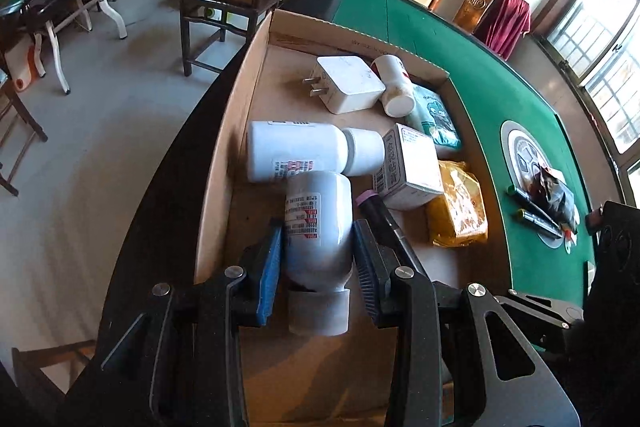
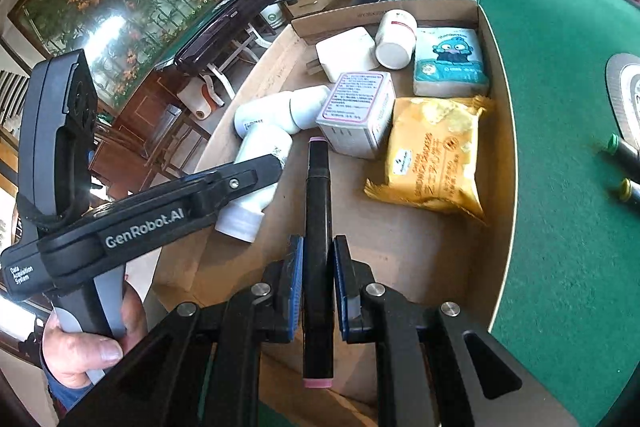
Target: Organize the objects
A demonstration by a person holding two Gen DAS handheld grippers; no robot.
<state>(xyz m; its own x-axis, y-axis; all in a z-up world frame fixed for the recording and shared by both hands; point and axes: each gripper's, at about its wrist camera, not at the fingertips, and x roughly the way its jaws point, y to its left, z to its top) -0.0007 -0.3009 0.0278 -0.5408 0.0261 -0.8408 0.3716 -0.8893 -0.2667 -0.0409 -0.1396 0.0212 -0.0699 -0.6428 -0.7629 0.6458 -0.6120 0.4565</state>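
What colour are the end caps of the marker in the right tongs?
Pink, on a black marker; clearest in the right wrist view.

Left wrist view: close above cardboard box (image 1: 256, 67), facing along it. Right wrist view: same box (image 2: 440, 5), close, from right, beside green tabletop (image 2: 560, 107). Shared: box contents.

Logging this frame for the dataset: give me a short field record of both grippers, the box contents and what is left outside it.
left gripper: pads around a white bottle, over the cardboard box
right gripper: pads around a black marker with pink end caps, over the box
box contents: second white bottle, white charger, small white jar, white carton, yellow snack packet, tissue pack
outside box: two green-capped markers on the green table
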